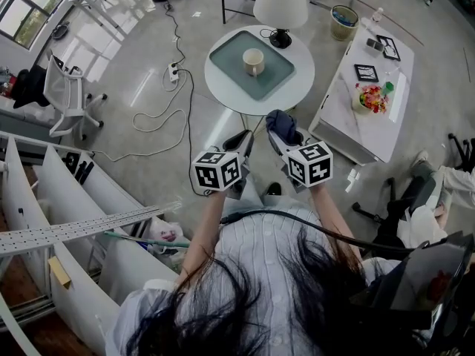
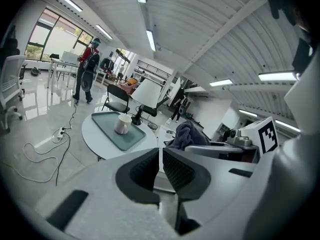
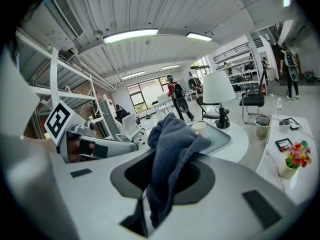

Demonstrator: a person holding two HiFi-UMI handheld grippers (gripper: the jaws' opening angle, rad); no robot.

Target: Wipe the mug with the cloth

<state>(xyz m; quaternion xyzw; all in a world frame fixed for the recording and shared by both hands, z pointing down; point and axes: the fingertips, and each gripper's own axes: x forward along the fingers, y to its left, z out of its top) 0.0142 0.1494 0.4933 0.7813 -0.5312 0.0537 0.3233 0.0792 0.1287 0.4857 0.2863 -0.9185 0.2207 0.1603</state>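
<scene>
The pale, rounded mug [image 1: 253,61] stands near the middle of a flat grey-green tray [image 1: 278,78] on the round white table [image 1: 300,87]. There is bare tray on all 4 sides of it, and a lamp [image 1: 280,6] at the table's far edge. Well short of the table, the right gripper [image 1: 277,136] pinches a soft, dark blue cloth [image 3: 170,144], which bunches above its 2 jaws. The left gripper [image 2: 160,160] is just beside it, its ribbed pads pressed almost together, seemingly on nothing.

Bright and even here: ceiling strips [image 3: 131,35] overhead, window [image 2: 50,39] glare upper left, gripper views bowing, probably softening, at black edges.
</scene>
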